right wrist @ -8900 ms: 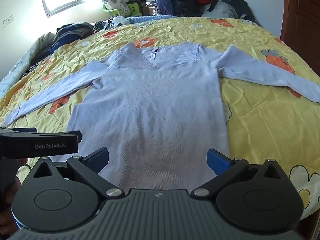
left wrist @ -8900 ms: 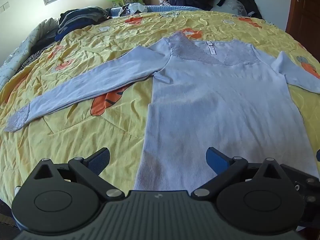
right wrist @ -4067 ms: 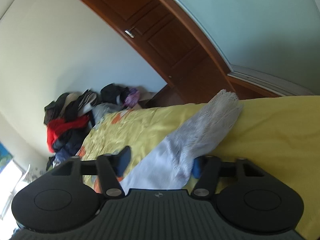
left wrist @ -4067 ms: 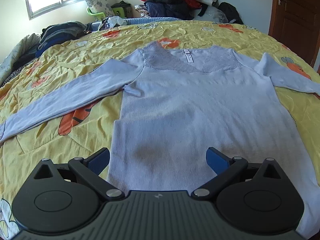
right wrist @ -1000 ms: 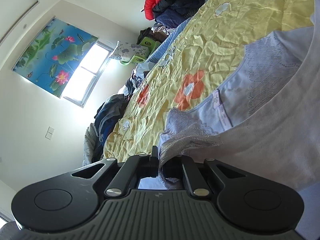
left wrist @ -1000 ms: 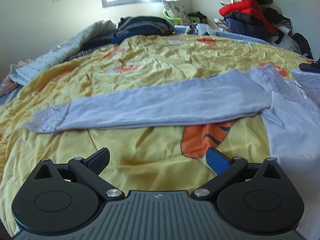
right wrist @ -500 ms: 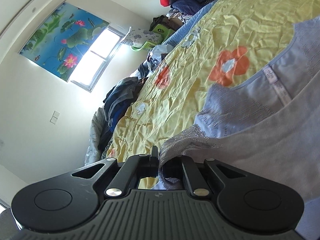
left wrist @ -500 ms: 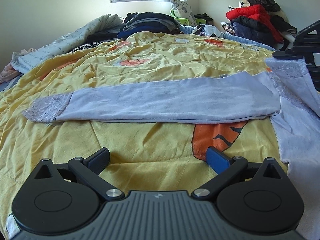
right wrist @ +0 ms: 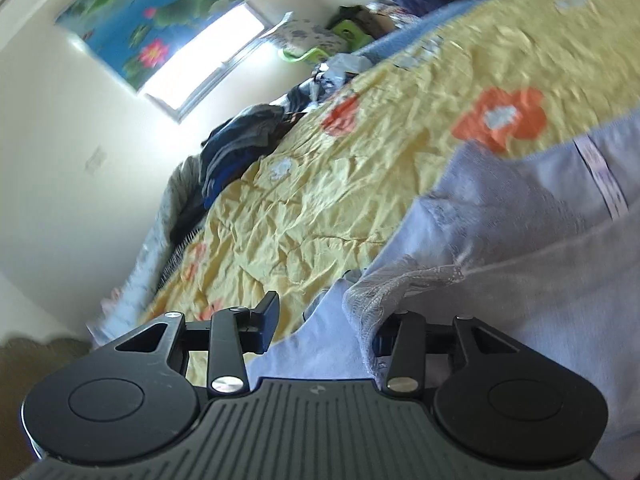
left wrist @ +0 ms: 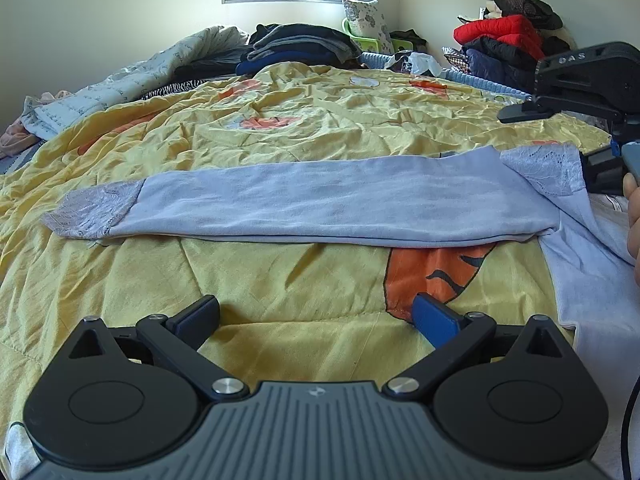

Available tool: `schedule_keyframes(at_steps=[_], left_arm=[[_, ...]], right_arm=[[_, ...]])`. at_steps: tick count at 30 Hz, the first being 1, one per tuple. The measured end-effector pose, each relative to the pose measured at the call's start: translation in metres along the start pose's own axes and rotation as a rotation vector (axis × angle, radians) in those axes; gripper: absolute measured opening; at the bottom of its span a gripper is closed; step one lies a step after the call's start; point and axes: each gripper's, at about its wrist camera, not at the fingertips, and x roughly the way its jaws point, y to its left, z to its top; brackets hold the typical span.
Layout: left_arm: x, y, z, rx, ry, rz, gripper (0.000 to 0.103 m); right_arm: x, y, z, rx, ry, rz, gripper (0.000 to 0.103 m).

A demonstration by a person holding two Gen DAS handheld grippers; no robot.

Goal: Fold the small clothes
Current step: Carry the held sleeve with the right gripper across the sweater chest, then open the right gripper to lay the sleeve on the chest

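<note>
My right gripper [right wrist: 324, 326] has spread its fingers since half a second ago, letting go of the lace cuff [right wrist: 400, 284] it had pinched — the cuff now drapes by the sweater's [left wrist: 592, 264] left shoulder on the yellow quilt [left wrist: 280, 272]. My left gripper [left wrist: 316, 314] hovers wide open, empty, near the outstretched left sleeve [left wrist: 320, 204]. I'd pull the right one clear low and slow so the folded sleeve doesn't drag — then pinch the other lace cuff [left wrist: 94, 216].
</note>
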Motion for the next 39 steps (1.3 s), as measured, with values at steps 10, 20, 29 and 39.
schedule_keyframes(at_steps=[10,20,29,39], left_arm=[[0.000,0.000,0.000,0.001,0.000,0.001,0.103],[0.000,0.000,0.000,0.001,-0.001,0.001,0.103],[0.000,0.000,0.000,0.001,-0.001,0.001,0.103],[0.000,0.001,0.000,0.001,-0.001,0.001,0.103]], right_arm=[[0.011,0.065,-0.014,-0.265,0.060,0.050,0.064],[-0.018,0.026,-0.012,-0.027,0.066,0.123,0.065],[-0.022,-0.006,-0.040,0.142,0.154,0.142,0.073],[-0.068,0.003,-0.055,-0.041,0.066,0.054,0.078]])
